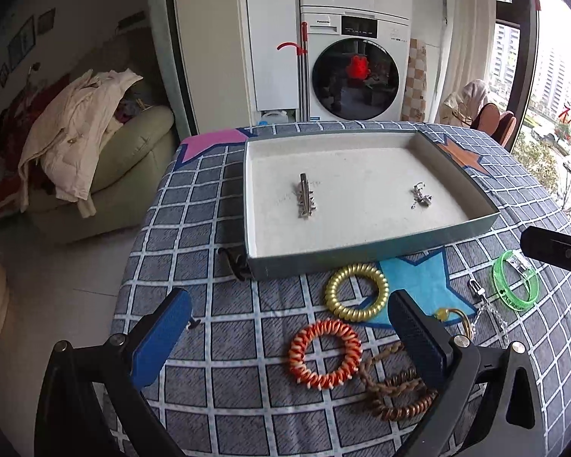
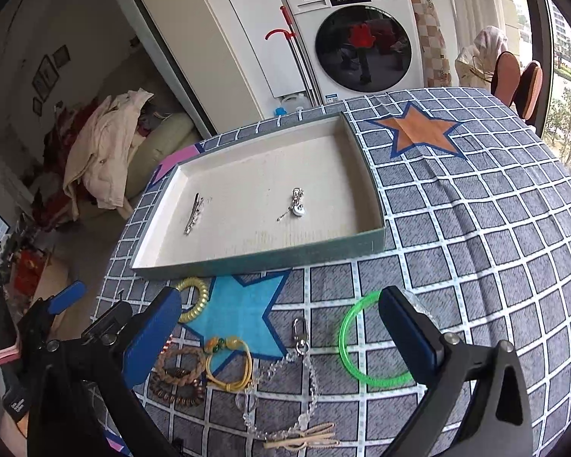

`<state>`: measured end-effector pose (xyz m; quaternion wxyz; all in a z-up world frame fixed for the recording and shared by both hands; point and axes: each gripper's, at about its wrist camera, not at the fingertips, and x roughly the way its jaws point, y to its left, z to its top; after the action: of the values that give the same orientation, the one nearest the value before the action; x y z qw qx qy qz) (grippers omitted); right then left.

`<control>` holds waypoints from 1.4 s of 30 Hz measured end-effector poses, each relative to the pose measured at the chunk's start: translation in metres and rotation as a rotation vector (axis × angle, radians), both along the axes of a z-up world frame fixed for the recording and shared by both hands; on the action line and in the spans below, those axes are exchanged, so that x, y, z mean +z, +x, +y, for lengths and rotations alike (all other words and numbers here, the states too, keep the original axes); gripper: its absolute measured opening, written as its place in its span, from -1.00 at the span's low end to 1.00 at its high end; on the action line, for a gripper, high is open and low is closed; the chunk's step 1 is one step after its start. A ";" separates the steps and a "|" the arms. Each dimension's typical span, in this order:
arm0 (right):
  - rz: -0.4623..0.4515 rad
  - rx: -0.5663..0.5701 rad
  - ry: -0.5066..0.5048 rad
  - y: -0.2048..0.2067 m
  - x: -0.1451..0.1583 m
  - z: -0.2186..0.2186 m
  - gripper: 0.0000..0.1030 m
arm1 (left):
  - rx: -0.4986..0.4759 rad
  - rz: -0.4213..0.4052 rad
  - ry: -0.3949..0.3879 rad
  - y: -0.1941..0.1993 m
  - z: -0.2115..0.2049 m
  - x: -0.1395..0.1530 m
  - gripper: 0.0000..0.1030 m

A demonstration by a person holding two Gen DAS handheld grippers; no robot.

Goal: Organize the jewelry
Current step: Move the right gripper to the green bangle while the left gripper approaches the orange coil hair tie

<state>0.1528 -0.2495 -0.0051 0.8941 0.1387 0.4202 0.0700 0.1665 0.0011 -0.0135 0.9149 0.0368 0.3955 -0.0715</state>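
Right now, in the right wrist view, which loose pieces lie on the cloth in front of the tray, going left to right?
gold coil hair tie → yellow cord bracelet → clear bead chain → green bangle

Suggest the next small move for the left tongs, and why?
Probably lower the left tongs onto the orange-and-white coil ring and close. They are open and empty, the ring lies on the cloth between the fingers, and the tray so far holds only a hair clip and a small charm.
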 end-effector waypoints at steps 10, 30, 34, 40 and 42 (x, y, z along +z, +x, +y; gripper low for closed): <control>0.078 0.007 -0.057 -0.047 -0.026 0.002 1.00 | 0.064 0.088 0.002 -0.019 0.018 -0.029 1.00; 0.111 -0.187 -0.148 -0.042 -0.032 -0.059 1.00 | 0.124 0.155 0.002 0.005 0.026 -0.049 1.00; 0.125 -0.226 -0.141 -0.032 -0.036 -0.068 1.00 | 0.112 0.157 0.013 0.008 0.024 -0.050 1.00; 0.143 -0.225 -0.174 -0.020 -0.044 -0.066 0.89 | 0.090 0.168 0.028 0.013 0.018 -0.054 1.00; 0.150 -0.220 -0.188 -0.017 -0.048 -0.064 0.80 | 0.077 0.169 0.037 0.014 0.014 -0.055 1.00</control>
<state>0.1354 -0.3136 -0.0530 0.8715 0.1047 0.4727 -0.0786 0.1803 0.0155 -0.0688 0.8796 0.0323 0.4736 -0.0318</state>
